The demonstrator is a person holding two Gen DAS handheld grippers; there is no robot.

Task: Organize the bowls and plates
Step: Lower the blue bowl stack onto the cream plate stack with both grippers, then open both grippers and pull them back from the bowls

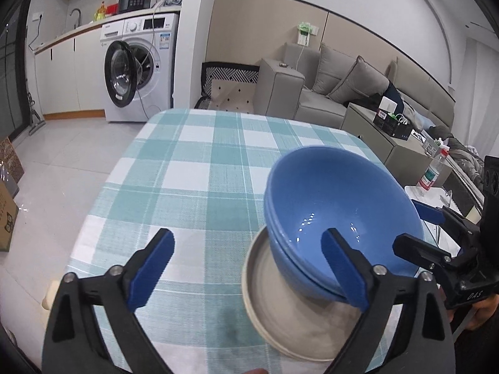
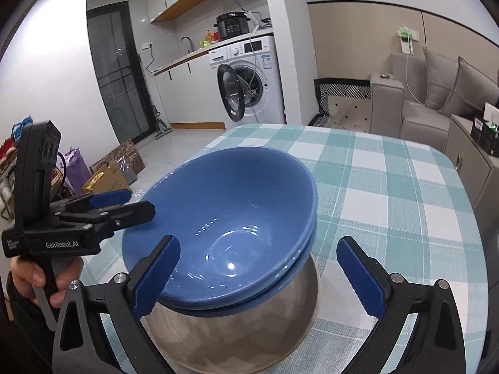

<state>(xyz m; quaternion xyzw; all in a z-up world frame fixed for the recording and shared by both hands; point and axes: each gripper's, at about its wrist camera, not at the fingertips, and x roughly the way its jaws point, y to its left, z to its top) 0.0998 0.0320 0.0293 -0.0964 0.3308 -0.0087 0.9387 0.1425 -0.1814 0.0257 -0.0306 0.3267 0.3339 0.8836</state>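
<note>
Two blue bowls (image 1: 336, 218), nested and tilted, sit in a pale metal bowl (image 1: 280, 305) near the right edge of the table (image 1: 193, 168), which wears a teal-and-white checked cloth. The left gripper (image 1: 249, 271) stands wide apart; its right finger (image 1: 346, 271) shows in front of the blue bowls' near rim, and whether it touches cannot be told. The right gripper (image 1: 414, 227) reaches in from the right, spread wide around the bowls' far side.
</note>
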